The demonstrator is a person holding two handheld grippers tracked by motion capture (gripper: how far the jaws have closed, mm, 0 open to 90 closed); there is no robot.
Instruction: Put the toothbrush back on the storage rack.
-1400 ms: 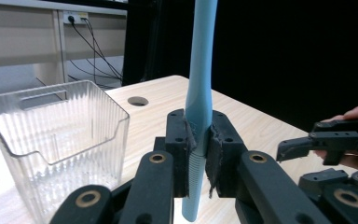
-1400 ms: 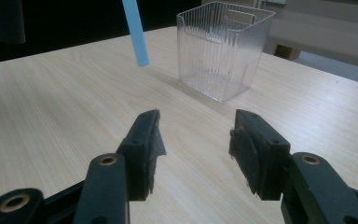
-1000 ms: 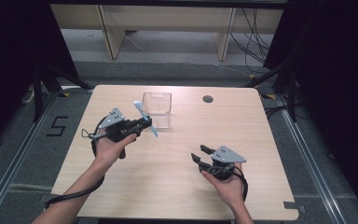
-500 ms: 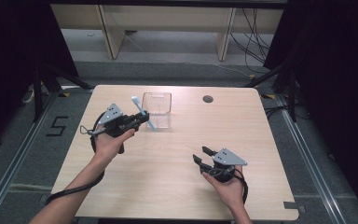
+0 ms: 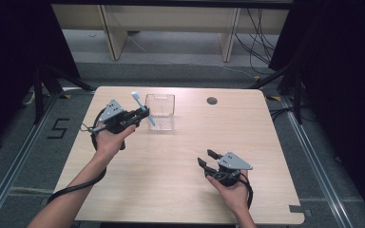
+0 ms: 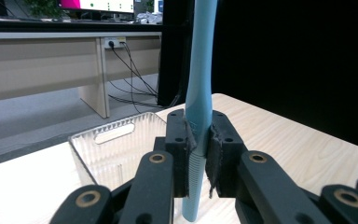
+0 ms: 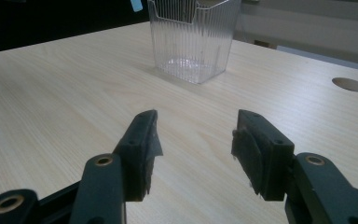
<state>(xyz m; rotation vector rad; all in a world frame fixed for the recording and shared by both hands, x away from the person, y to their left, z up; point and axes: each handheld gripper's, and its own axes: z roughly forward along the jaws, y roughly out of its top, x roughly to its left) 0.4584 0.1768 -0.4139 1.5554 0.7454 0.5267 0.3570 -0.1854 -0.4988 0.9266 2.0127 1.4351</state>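
Observation:
My left gripper point(image 5: 135, 115) is shut on a light-blue toothbrush point(image 5: 142, 109), held above the table just left of a clear ribbed plastic container point(image 5: 160, 111). In the left gripper view the toothbrush point(image 6: 199, 93) stands upright between the jaws of the left gripper point(image 6: 198, 158), with the container point(image 6: 114, 149) behind and to the left. My right gripper point(image 5: 207, 158) rests near the front right of the table, open and holding nothing. In the right gripper view the right gripper point(image 7: 193, 140) faces the container point(image 7: 193, 39) across bare wood.
The light wooden table point(image 5: 180, 190) has a round cable hole point(image 5: 212, 100) at the back right of the container. Dark curtains stand at both sides, and a bench with cables point(image 5: 252, 28) lies beyond the far edge.
My left gripper has carried the toothbrush back and up, closer to the container's left side, and turned it more upright. The right gripper has barely moved.

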